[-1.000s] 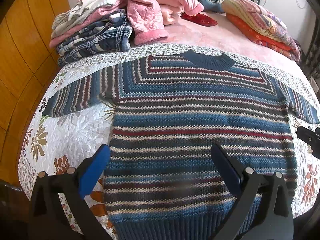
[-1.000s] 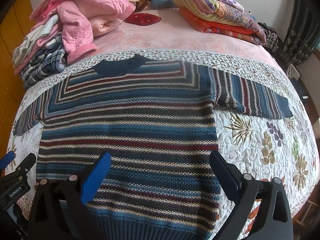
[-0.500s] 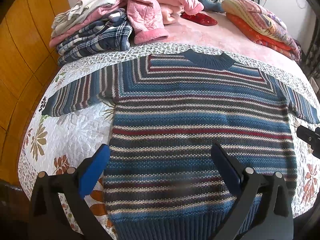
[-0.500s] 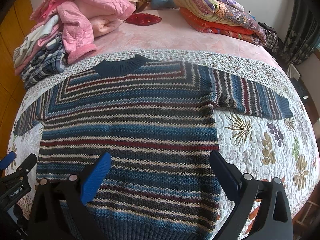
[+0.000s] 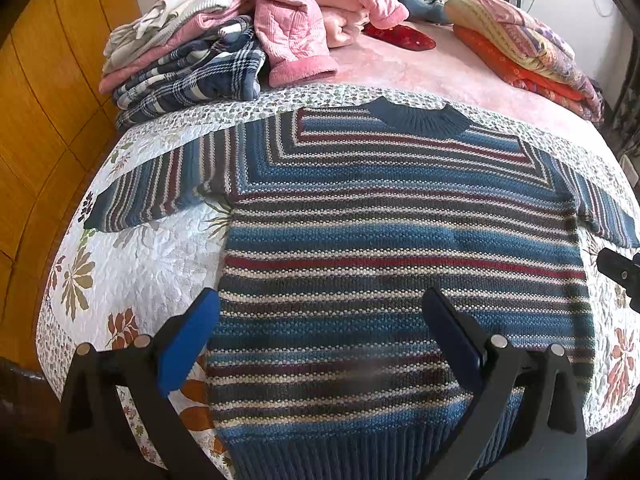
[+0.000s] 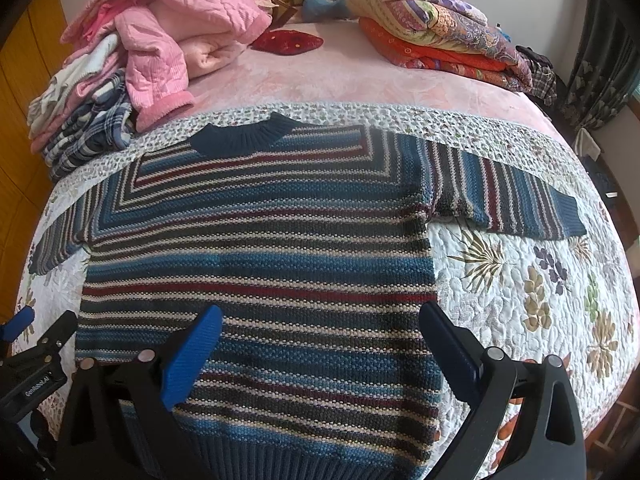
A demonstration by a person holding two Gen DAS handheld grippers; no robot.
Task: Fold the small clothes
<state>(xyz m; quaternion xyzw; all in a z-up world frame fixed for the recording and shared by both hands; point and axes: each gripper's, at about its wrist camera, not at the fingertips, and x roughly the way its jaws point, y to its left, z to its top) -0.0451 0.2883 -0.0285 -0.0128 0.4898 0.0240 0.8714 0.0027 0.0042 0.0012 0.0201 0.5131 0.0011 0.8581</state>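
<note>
Nothing had moved during the last second: the striped sweater lay flat on the quilt. The left gripper and right gripper stayed spread wide and empty above its hem, so folding had not begun.

A sweater lies spread flat on the quilt at the bed's near edge, neck toward the far edge and sleeves out to either side. A pile of clothes sits at the far left corner, with folded blankets at the far right corner.
</note>
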